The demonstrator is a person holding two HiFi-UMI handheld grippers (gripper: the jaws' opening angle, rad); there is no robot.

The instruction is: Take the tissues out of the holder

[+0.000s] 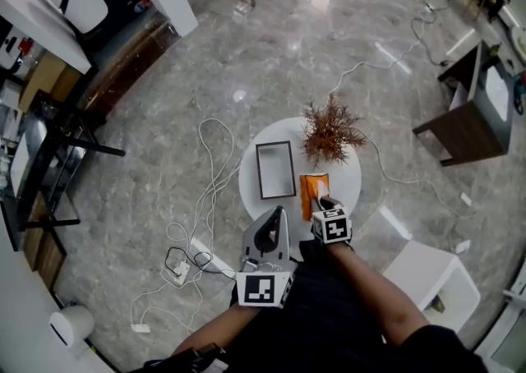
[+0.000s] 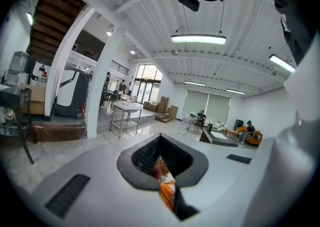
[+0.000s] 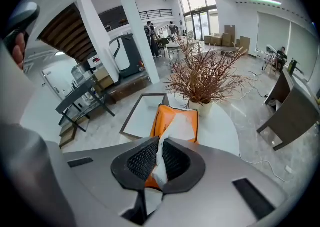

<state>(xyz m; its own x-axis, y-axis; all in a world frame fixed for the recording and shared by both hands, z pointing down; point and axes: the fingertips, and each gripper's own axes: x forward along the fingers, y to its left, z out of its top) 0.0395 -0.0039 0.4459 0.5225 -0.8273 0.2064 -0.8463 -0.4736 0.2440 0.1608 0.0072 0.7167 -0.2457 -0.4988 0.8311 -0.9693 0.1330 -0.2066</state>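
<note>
beside tissue holder (image 1: pixel 309 195), dried plant (image 1: pixel 330 131), tray (image 1: pixel 275 170)

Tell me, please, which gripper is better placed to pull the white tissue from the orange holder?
Right. The right gripper is shut on the white paper tissue rising from the orange holder; the left gripper, shut and empty, sits short of it.

A round white table (image 1: pixel 349 182) stands under the right gripper (image 1: pixel 323 200). On it, ahead of the gripper and to its left, lies a dark-framed white rectangular panel (image 1: pixel 275 169). Straight ahead, near the table's far edge, is a dried reddish-brown plant (image 1: pixel 330 129) in a white pot. Off the gripper's left, white cables (image 1: pixel 209 191) loop over the marble floor to a power strip (image 1: pixel 179 269). To its right and behind it is a white stool (image 1: pixel 431 277) — farther ahead on that side, a dark side table (image 1: pixel 472 121).
</note>
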